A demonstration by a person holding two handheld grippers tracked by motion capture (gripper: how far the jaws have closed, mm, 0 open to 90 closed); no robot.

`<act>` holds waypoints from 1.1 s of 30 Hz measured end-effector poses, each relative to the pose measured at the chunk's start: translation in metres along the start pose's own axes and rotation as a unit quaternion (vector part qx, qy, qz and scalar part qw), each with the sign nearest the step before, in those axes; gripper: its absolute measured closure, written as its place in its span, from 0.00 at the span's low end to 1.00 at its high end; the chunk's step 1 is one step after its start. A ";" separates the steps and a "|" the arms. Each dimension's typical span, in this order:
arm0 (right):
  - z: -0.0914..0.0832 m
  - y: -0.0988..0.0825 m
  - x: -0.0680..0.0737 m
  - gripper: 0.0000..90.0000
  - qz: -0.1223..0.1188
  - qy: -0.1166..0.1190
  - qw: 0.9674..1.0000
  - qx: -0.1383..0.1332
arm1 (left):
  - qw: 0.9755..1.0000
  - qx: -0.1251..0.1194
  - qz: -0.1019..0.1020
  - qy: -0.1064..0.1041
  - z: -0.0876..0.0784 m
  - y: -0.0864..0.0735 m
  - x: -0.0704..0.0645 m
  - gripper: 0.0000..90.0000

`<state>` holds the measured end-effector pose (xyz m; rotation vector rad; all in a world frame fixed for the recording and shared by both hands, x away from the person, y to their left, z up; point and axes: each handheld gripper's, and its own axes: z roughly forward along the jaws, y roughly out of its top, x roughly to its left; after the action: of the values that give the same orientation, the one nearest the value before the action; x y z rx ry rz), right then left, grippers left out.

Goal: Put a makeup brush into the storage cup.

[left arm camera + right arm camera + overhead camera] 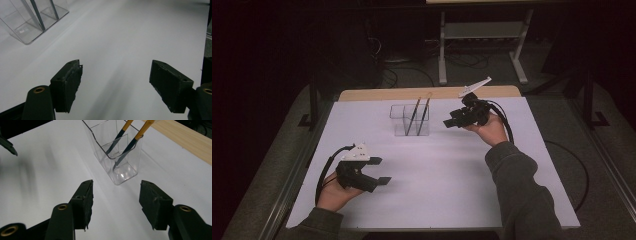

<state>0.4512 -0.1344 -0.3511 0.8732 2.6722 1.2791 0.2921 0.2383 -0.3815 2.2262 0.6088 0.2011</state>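
Both tongs (384, 170) (448, 122) open, empty — white tabletop (437, 185), clear holder (410, 120) — dark room.

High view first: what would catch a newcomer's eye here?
The clear plastic holder standing toward the far middle of the white table, with two dark pencils with orange tops leaning inside it. Just right of it the right tool hovers with open, empty jaws pointing at the holder. The left tool sits low at the near left, also open and empty.
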 end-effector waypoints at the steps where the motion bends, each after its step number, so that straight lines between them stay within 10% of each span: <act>1: -0.001 -0.001 0.000 0.47 -0.002 -0.002 1.000 -0.002 | 1.000 0.000 0.001 0.001 0.000 0.000 0.000 0.27; 33: -0.034 -0.040 0.013 0.36 0.013 -0.010 0.999 -0.037 | 1.000 -0.003 -0.011 0.006 -0.001 -0.004 0.002 0.26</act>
<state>0.4120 -0.1713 -0.3560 0.9103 2.5887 1.3560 0.2918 0.2419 -0.3839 2.2121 0.6385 0.2061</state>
